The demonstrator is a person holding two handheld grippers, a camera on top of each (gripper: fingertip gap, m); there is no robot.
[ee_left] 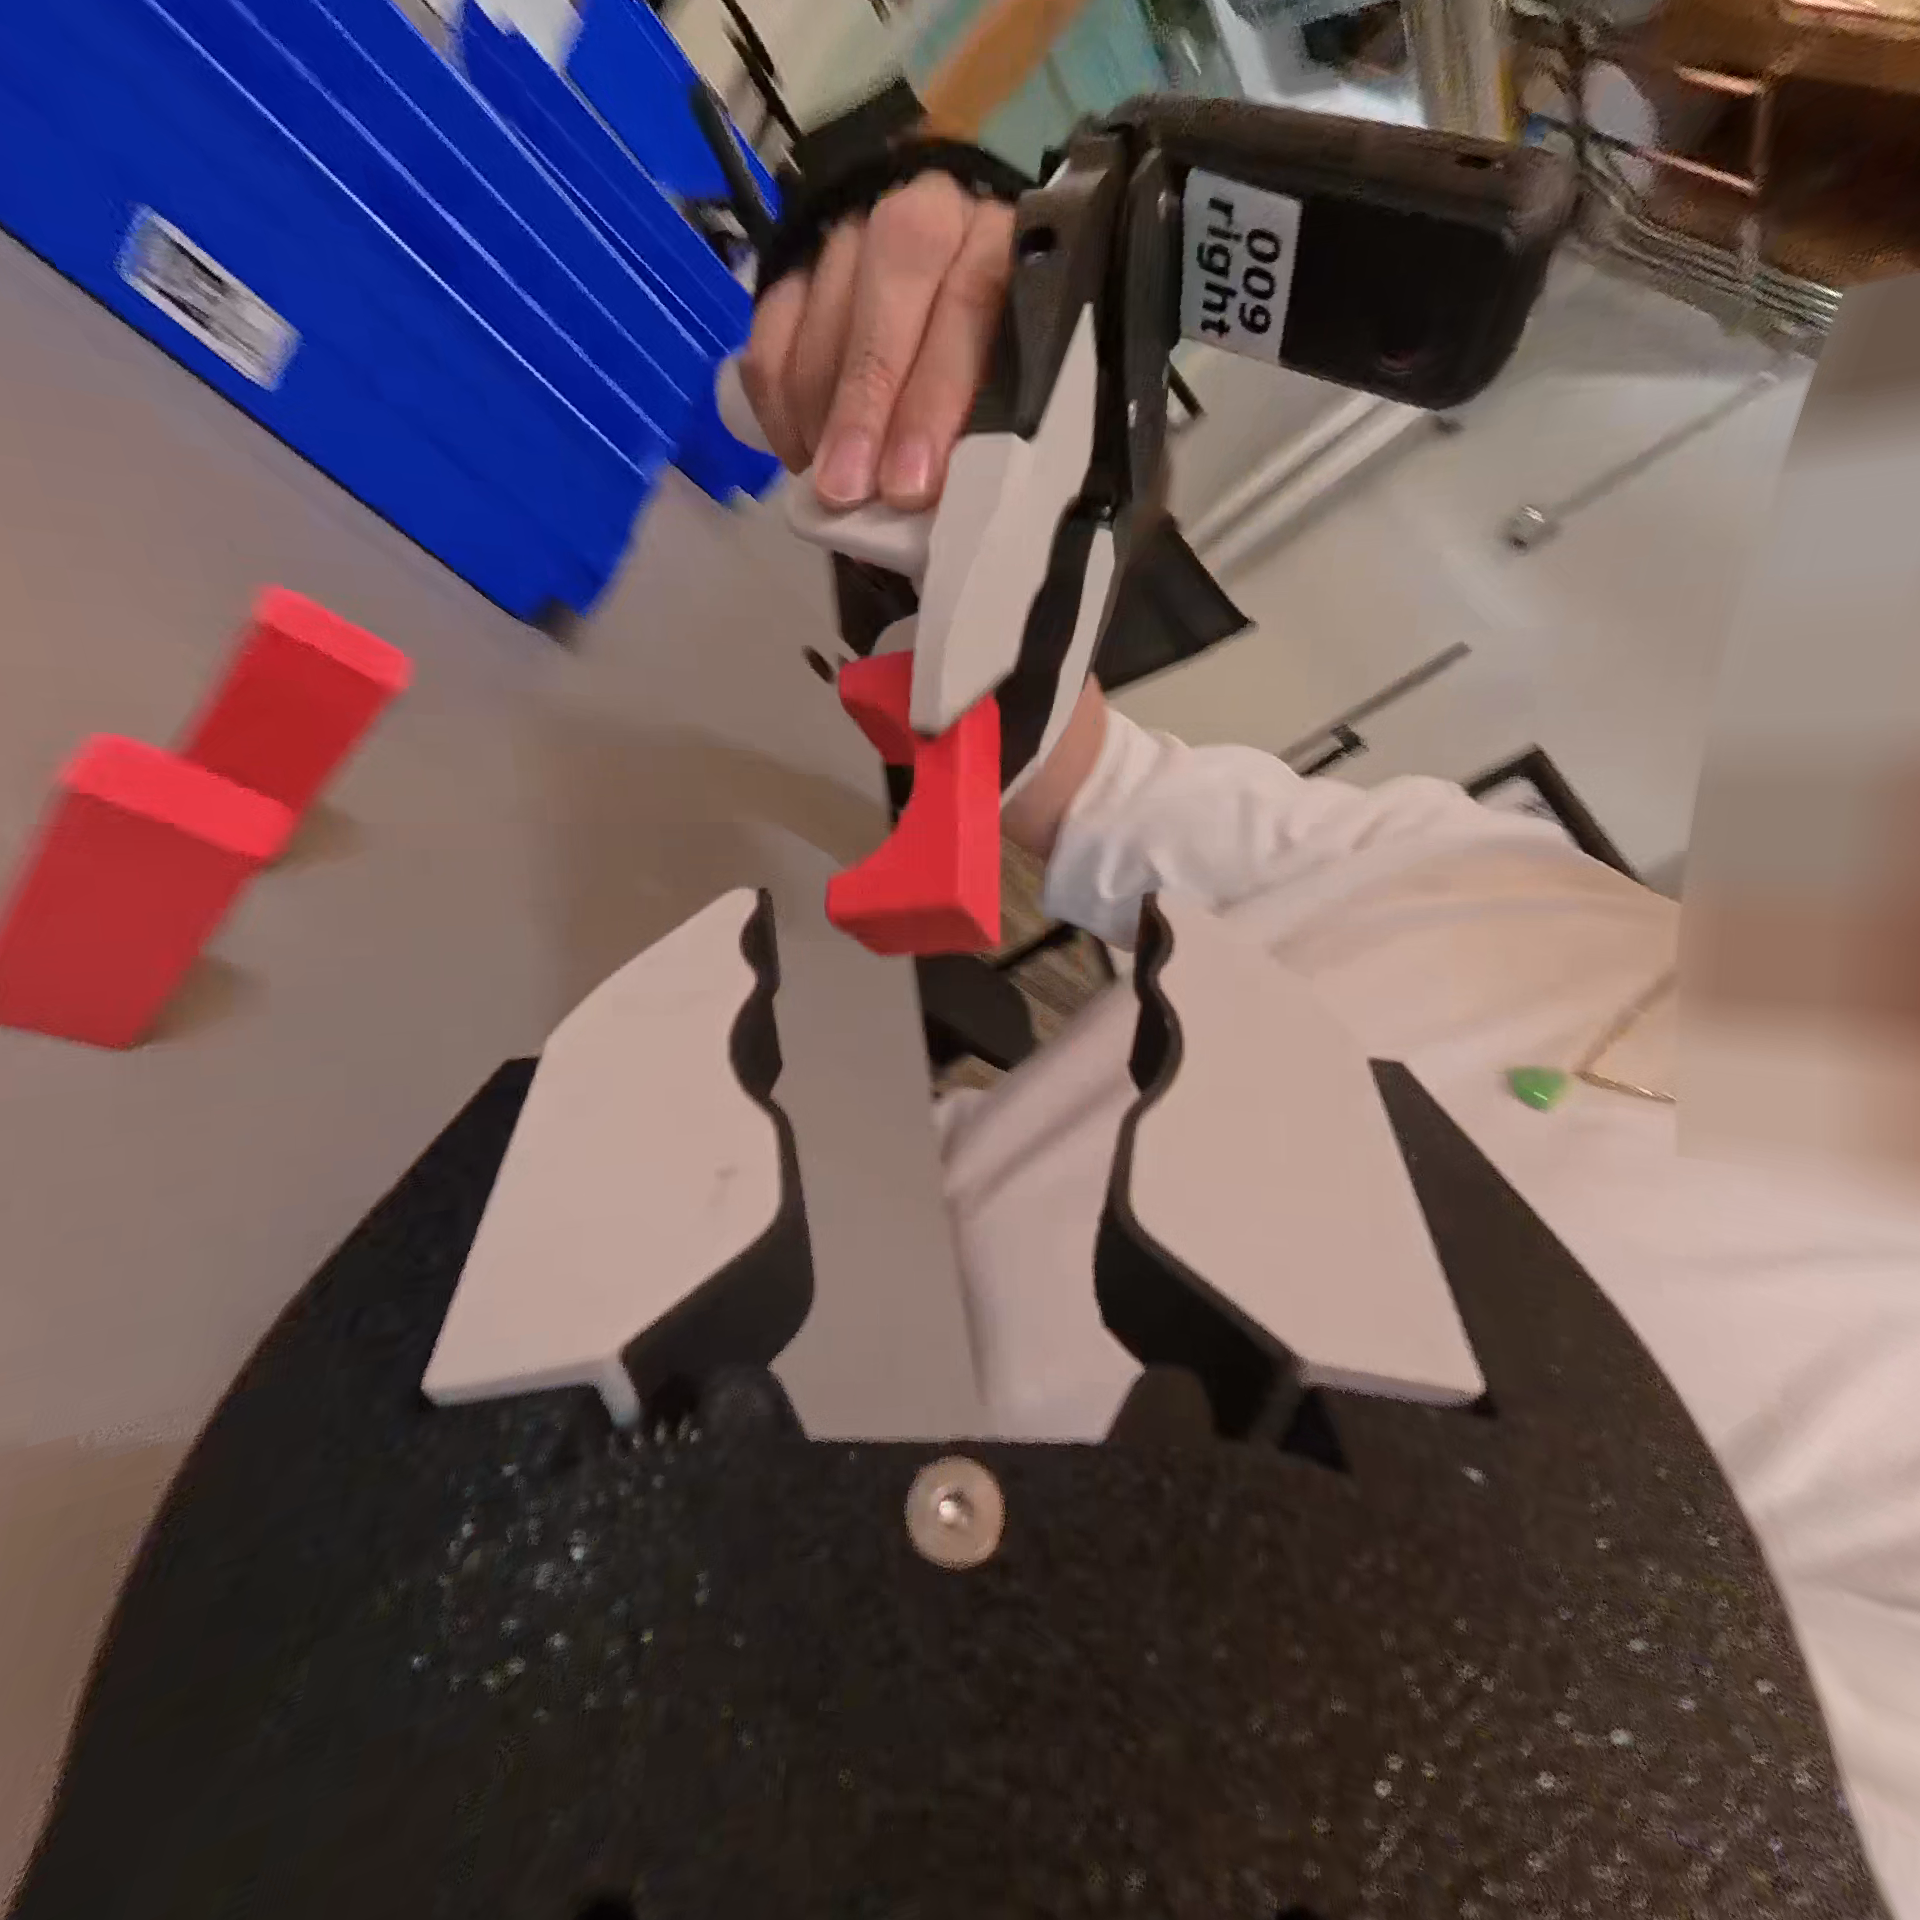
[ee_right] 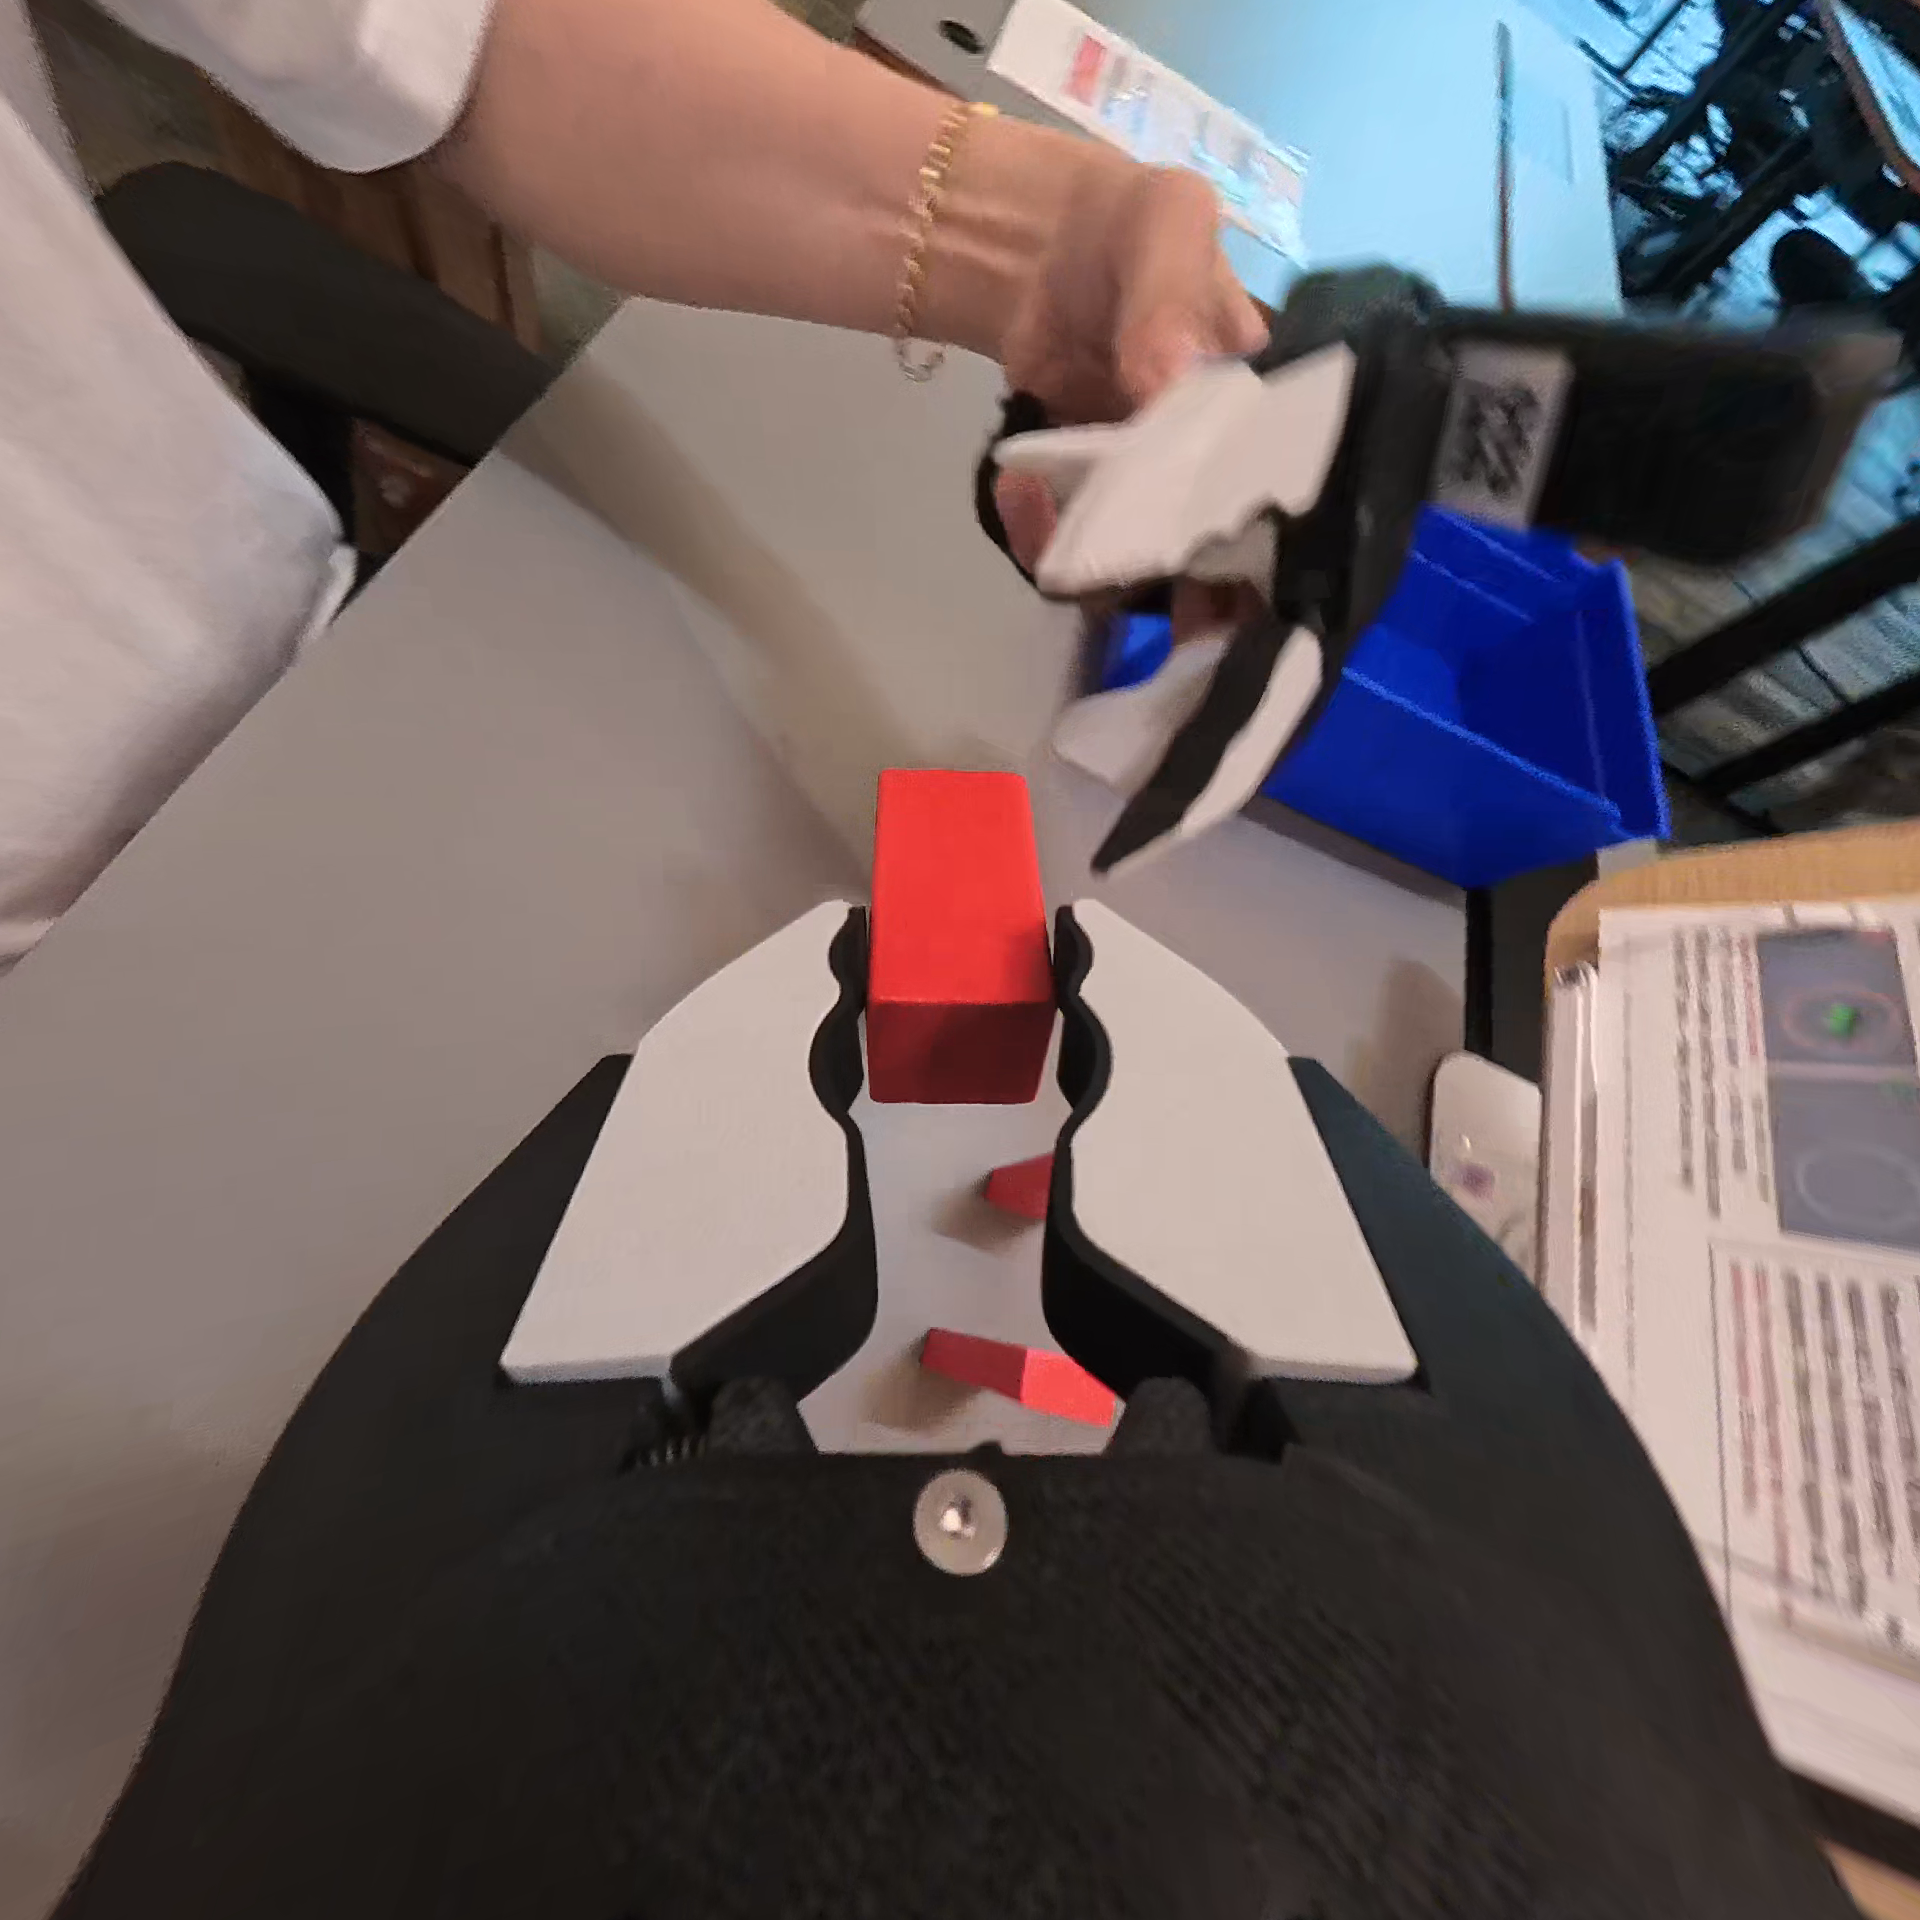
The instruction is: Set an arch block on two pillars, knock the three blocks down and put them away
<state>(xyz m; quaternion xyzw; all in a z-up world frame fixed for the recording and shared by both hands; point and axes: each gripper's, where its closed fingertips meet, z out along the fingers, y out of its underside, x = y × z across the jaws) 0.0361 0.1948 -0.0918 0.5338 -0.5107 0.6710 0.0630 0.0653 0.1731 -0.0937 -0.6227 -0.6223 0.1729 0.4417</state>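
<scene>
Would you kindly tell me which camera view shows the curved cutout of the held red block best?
The left wrist view: the red block in the right gripper shows its concave side. The right wrist view shows only flat faces.

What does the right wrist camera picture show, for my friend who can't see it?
The right gripper clamps a red block between its white fingers above a pale table, where two more red blocks lie. Beyond, a hand holds the open left gripper near a blue bin.
</scene>
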